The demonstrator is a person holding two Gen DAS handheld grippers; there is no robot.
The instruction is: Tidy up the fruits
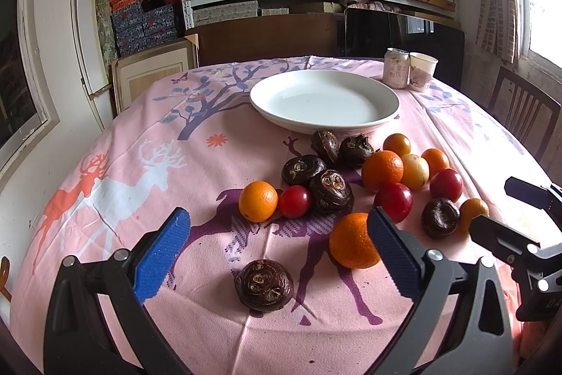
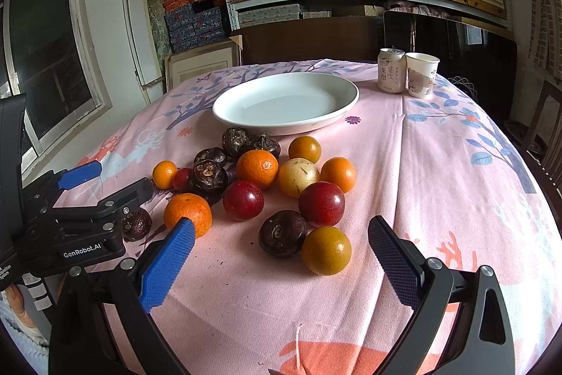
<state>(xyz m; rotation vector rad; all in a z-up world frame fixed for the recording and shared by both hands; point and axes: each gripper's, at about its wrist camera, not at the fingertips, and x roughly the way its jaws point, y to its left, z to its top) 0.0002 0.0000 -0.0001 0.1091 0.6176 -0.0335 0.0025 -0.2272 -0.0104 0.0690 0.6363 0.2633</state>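
Oranges, red plums, yellow fruits and dark water chestnuts lie loose on the pink tablecloth in front of an empty white plate (image 1: 323,101) (image 2: 286,102). My left gripper (image 1: 279,227) is open and empty, with a dark chestnut (image 1: 264,284) lying between its fingers and an orange (image 1: 351,241) touching or just behind its right pad. My right gripper (image 2: 281,239) is open and empty, with a dark chestnut (image 2: 282,233) and a yellow-orange fruit (image 2: 326,250) between its fingers. The left gripper also shows at the left of the right wrist view (image 2: 105,181).
A drink can (image 1: 397,68) (image 2: 391,70) and a paper cup (image 1: 422,71) (image 2: 421,74) stand at the table's far right behind the plate. A wooden chair (image 1: 523,115) is at the right edge. Shelves of boxes fill the back wall.
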